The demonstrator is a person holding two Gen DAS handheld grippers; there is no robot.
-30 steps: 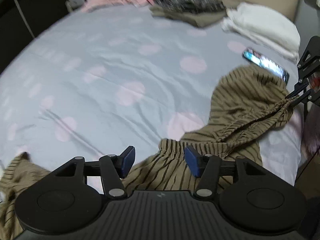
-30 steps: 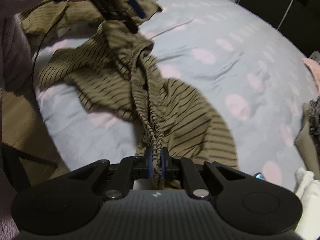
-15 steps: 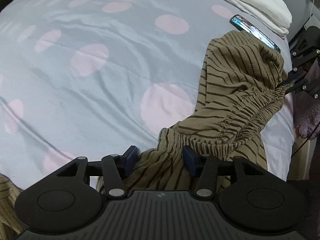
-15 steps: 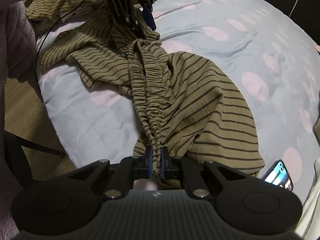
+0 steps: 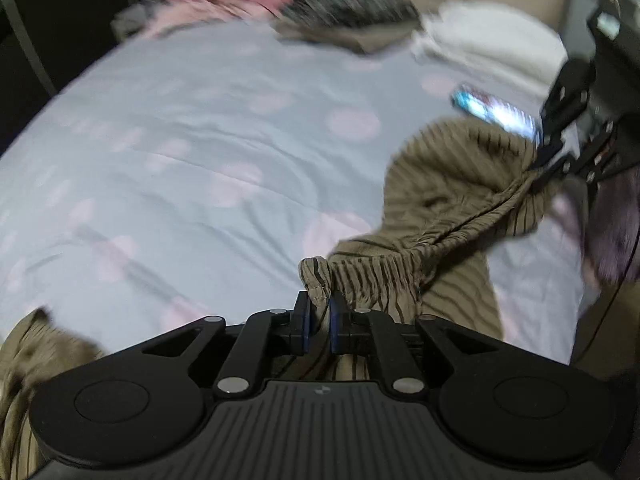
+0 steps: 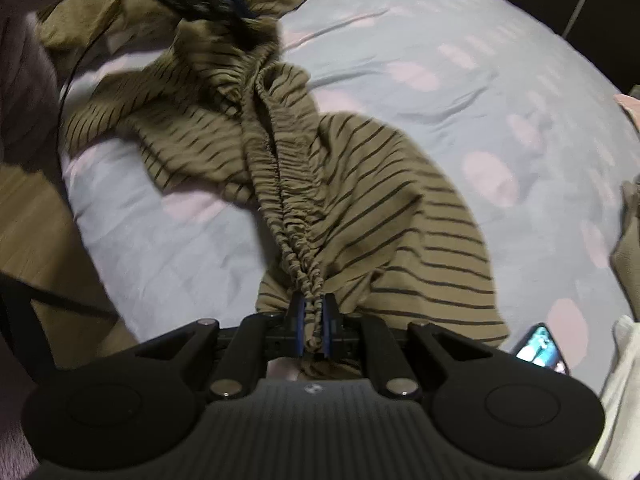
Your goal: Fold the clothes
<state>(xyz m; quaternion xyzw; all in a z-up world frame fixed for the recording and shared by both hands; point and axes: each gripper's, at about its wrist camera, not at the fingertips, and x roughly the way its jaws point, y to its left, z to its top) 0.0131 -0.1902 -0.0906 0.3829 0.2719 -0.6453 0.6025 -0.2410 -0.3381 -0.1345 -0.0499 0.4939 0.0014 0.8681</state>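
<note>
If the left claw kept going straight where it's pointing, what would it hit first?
The left claw, already shut on the striped garment's gathered waistband, would likely push that bunched fabric down into the dotted bedsheet just ahead; depth is unclear.

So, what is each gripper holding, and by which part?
Both hold the striped olive trousers by the elastic waistband: left gripper at one end, right gripper at the other.

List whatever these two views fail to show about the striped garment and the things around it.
- Left wrist view: the olive black-striped garment has its near part hidden under the left claw body.
- Left wrist view: the far pile of pink, dark and white clothes is motion-blurred; items unclear.
- Right wrist view: the left claw is blurred.
- Right wrist view: the lit phone screen is too small to read.
</note>
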